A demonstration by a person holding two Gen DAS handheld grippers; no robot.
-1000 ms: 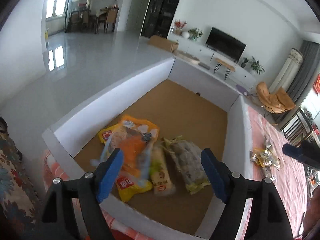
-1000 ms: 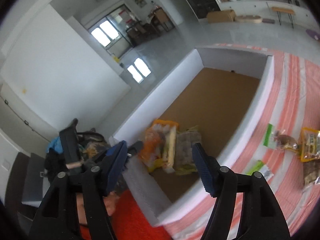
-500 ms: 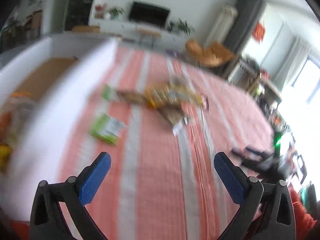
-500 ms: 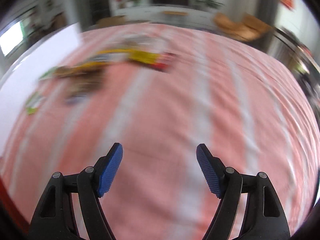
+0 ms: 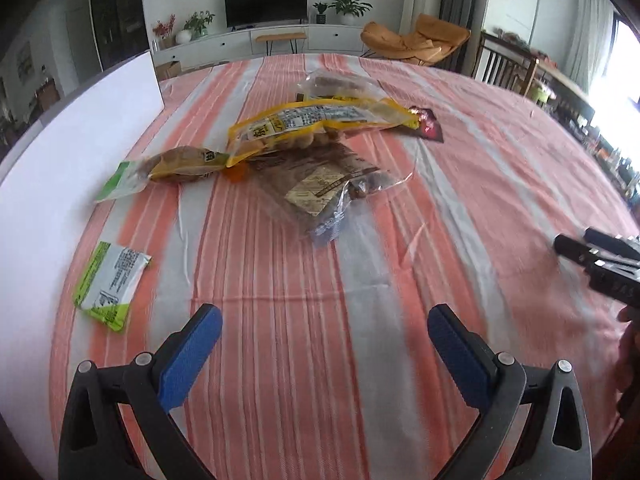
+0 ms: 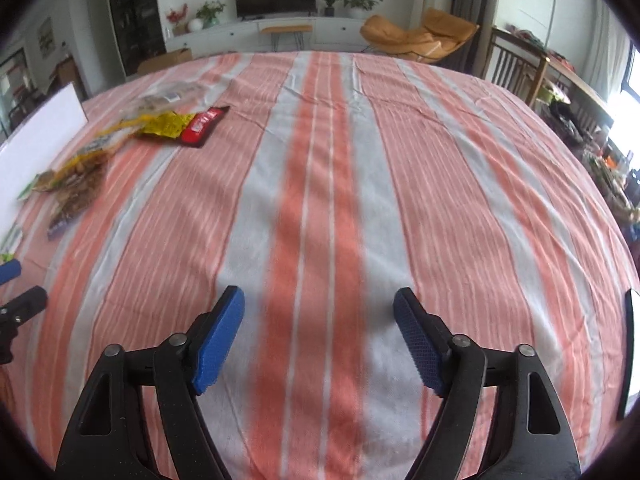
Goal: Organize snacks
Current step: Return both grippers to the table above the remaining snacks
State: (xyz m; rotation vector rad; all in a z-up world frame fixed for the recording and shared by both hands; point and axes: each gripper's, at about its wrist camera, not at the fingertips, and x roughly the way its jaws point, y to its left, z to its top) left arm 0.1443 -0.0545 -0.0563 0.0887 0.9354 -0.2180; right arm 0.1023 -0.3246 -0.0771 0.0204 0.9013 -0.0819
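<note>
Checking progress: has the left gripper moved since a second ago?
Yes. The left gripper swung away from over the white box to the striped cloth, jaws just opened, empty.

White walls back a television (image 5: pixel 266 3) on a low white cabinet (image 5: pixel 280 38), beside an orange lounge chair (image 5: pixel 416 42).

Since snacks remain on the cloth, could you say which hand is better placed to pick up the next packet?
Left, probably: the left gripper faces the snack pile; the right gripper faces bare tablecloth.
</note>
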